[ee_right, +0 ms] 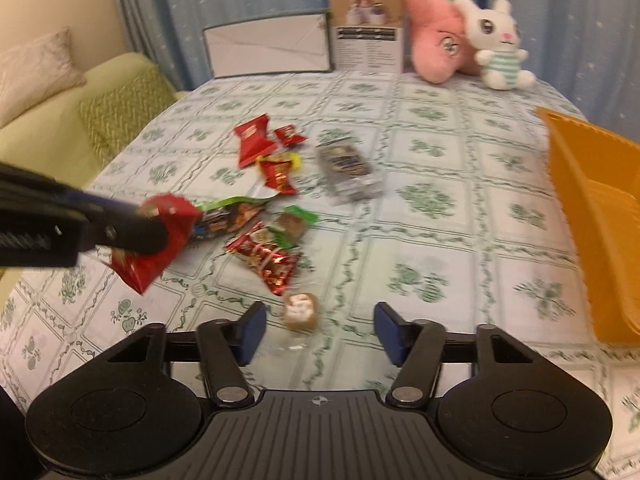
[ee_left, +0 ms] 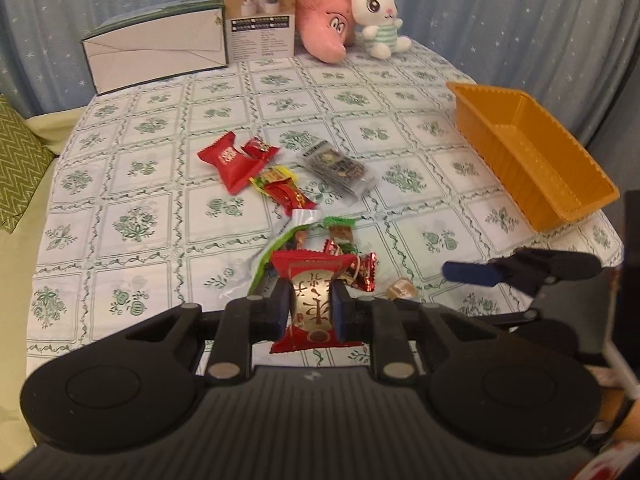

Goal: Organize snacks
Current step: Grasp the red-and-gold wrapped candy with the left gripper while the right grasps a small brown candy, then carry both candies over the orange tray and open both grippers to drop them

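Note:
My left gripper (ee_left: 311,300) is shut on a red snack packet (ee_left: 310,266) with gold lettering and holds it above the table; the right wrist view shows that packet (ee_right: 160,236) lifted at the left. My right gripper (ee_right: 320,332) stands open low over the tablecloth. A small brown wrapped candy (ee_right: 301,312) lies just ahead of its left pad, untouched. Several more snacks lie in the middle: red packets (ee_left: 232,164), a dark packet (ee_left: 340,168) and a shiny red wrapper (ee_right: 266,260). An orange basket (ee_left: 532,152) sits at the right, with nothing visible inside it.
At the back stand a white-and-green box (ee_left: 156,52), a brown carton (ee_left: 260,16), a pink plush (ee_left: 324,28) and a white rabbit plush (ee_left: 380,16). A green sofa with cushions (ee_right: 120,108) is to the left. Blue curtains hang behind.

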`<state>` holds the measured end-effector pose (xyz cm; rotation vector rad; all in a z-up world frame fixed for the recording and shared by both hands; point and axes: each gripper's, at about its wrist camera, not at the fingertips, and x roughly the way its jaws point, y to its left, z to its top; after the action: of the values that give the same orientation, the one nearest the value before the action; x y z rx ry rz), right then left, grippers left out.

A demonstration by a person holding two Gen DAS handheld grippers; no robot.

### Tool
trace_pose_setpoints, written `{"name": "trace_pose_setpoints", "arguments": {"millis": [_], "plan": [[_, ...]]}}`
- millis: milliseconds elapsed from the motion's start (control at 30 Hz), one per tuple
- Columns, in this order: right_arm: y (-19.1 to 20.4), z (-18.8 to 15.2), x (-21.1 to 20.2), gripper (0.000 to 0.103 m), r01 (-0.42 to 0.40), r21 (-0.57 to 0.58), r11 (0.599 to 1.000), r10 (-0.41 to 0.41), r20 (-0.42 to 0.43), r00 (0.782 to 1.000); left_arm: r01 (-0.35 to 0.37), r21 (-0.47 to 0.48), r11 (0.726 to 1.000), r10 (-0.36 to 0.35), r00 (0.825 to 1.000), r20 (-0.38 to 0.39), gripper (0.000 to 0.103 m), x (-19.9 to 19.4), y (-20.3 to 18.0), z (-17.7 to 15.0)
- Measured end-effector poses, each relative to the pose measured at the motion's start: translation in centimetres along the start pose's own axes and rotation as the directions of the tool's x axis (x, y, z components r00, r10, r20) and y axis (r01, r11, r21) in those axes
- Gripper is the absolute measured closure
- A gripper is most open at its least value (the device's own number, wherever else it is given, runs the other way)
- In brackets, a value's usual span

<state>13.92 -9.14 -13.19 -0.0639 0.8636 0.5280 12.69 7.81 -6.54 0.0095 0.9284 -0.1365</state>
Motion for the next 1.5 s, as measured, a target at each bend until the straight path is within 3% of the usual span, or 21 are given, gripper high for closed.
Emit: {"name": "trace_pose_setpoints", "arguments": {"millis": [167, 267, 433, 633, 933, 1200, 1500], "plan": [[1.2, 0.0, 1.5, 0.065, 0.014, -0.046, 0.999, -0.015, -0.011, 1.0, -0.002, -0.027, 1.0, 0.002, 1.0, 0.011, 0.084, -0.4, 0.5, -0.1], [1.3, 0.0, 1.5, 0.081, 0.015, -0.044, 0.999, -0.015, -0.01, 1.0, -0.004, -0.03, 1.0, 0.005, 1.0, 0.009, 0.084, -0.6, 0.6, -0.2], [1.2, 0.1, 0.5, 0.081, 0.027, -0.041, 0.999, -0.026, 0.008, 1.0, -0.002, -0.025, 1.0, 0.002, 1.0, 0.008, 0.084, -0.7, -0.2, -0.2], [-1.5, 0.4, -3.5, 0.081, 0.079, 0.041, 0.996, -0.082, 0.067, 0.994, 0.028, 0.0, 1.0, -0.028, 0.999, 0.023, 0.084, -0.6, -3.1, 0.6], [-9.6, 1.6, -10.9, 0.081, 0.208, 0.2, 0.958, -0.239, 0.148, 0.96, 0.152, 0.049, 0.987, -0.155, 0.986, 0.062, 0.084, 0.0, -11.7, 3.8], [-17.9, 1.6, -15.8, 0.081, 0.268, 0.322, 0.908, -0.336, 0.179, 0.925, 0.225, 0.098, 0.97, -0.234, 0.967, 0.098, 0.084, 1.0, -18.6, 7.6], [-23.5, 1.3, -16.7, 0.081, 0.289, 0.379, 0.879, -0.363, 0.141, 0.921, 0.267, 0.121, 0.956, -0.277, 0.957, 0.082, 0.084, 4.3, -23.8, 10.1]]}}
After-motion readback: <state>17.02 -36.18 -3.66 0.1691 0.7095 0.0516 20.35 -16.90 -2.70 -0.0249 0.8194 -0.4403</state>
